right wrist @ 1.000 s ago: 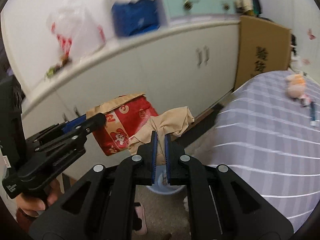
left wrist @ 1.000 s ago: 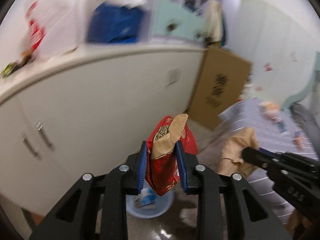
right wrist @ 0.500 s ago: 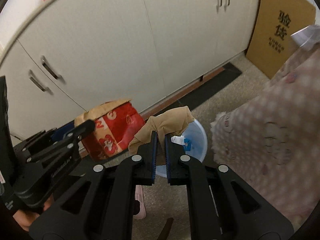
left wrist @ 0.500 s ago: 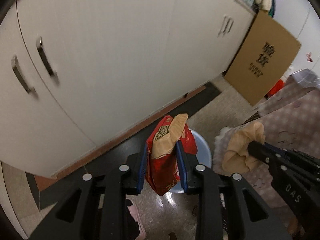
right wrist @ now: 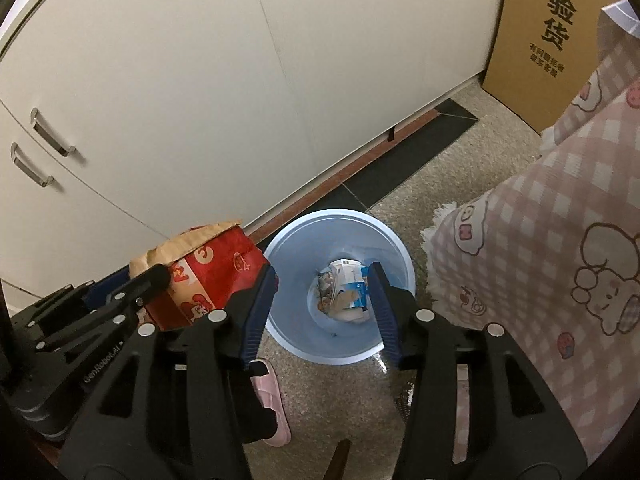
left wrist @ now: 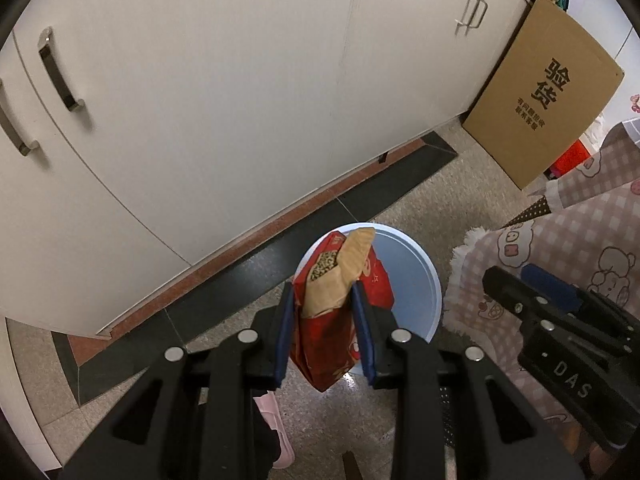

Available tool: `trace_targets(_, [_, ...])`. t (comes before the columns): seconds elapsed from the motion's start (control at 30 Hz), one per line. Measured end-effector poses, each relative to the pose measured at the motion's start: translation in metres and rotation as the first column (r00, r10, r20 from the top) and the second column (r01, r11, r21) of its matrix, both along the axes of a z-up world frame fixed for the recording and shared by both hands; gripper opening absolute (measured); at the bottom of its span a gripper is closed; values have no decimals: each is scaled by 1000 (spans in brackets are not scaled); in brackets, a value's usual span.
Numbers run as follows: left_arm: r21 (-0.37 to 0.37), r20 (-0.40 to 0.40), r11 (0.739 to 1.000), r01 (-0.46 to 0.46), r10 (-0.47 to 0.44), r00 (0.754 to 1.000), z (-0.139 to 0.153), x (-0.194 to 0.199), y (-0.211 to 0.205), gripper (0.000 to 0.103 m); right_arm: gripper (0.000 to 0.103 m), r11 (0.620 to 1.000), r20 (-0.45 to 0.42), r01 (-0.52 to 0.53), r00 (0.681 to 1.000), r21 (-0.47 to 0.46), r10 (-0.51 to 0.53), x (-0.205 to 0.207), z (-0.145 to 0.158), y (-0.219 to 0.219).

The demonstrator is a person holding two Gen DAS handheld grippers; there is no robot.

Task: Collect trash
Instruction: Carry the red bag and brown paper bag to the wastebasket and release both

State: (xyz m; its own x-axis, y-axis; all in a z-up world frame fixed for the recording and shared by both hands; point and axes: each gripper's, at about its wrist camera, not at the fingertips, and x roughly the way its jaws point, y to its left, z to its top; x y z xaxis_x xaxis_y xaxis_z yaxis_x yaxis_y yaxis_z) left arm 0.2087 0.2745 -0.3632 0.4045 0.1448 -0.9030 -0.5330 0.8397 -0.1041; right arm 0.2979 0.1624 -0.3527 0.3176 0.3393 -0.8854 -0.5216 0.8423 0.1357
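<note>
My left gripper point(left wrist: 324, 332) is shut on a red and tan paper snack bag point(left wrist: 340, 304) and holds it above the near left rim of a light blue bin point(left wrist: 416, 280) on the floor. The bag also shows in the right wrist view point(right wrist: 200, 276), left of the bin point(right wrist: 288, 248). My right gripper point(right wrist: 324, 312) is open and empty, directly above the bin. Inside the bin lie a crumpled tan paper point(right wrist: 340, 304) and a white and blue wrapper point(right wrist: 352, 280).
White cupboard doors point(left wrist: 200, 100) stand behind the bin. A cardboard box point(left wrist: 548, 92) leans at the right. A pink checked blanket point(right wrist: 560, 240) hangs at the right of the bin. A pink slipper point(right wrist: 272, 404) is on the floor below.
Both grippers tilted down over the bin. My right gripper opened and the tan paper it held dropped into the bin. My left gripper still holds the bag.
</note>
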Motion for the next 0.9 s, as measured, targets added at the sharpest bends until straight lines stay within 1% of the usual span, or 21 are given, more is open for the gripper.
trace_targets(0.1, [-4, -5, 1000, 11, -11, 1000, -3, 7, -5, 28, 49, 1000, -1, 13, 1000, 9, -13, 1, 1, -7])
trace_targets(0.27, [-9, -13, 999, 31, -31, 999, -7, 19, -11, 28, 51, 999, 22, 31, 999, 15, -31, 1, 5, -16])
trace_targets(0.43, [-10, -6, 999, 51, -51, 999, -4, 29, -18, 28, 52, 994, 45, 64, 997, 89, -68, 3, 20, -28])
trace_targets(0.53, [-8, 15, 998, 66, -66, 998, 4, 35, -21, 28, 56, 986, 58, 91, 993, 143, -100, 5, 30, -37])
trace_targets(0.6, [-39, 44, 996, 80, -78, 996, 10, 38, -21, 29, 56, 979, 66, 105, 991, 174, -118, 5, 38, -42])
trace_targets(0.63, [-57, 54, 995, 85, -82, 995, 10, 39, -20, 39, 57, 976, 74, 112, 989, 185, -128, 5, 42, -45])
trace_targets(0.67, [-82, 44, 992, 93, -89, 995, 8, 42, -21, 66, 58, 975, 79, 116, 988, 189, -133, 5, 44, -46])
trace_targets(0.7, [-89, 34, 991, 95, -93, 995, 6, 43, -21, 74, 60, 974, 83, 120, 987, 193, -138, 4, 47, -48])
trace_targets(0.8, [-68, 20, 994, 90, -89, 996, 5, 39, -24, 74, 60, 973, 76, 119, 988, 197, -136, 1, 48, -49])
trace_targets(0.9, [-70, 17, 995, 75, -74, 997, 7, 33, -24, 74, 60, 974, 67, 115, 989, 196, -131, -2, 49, -50])
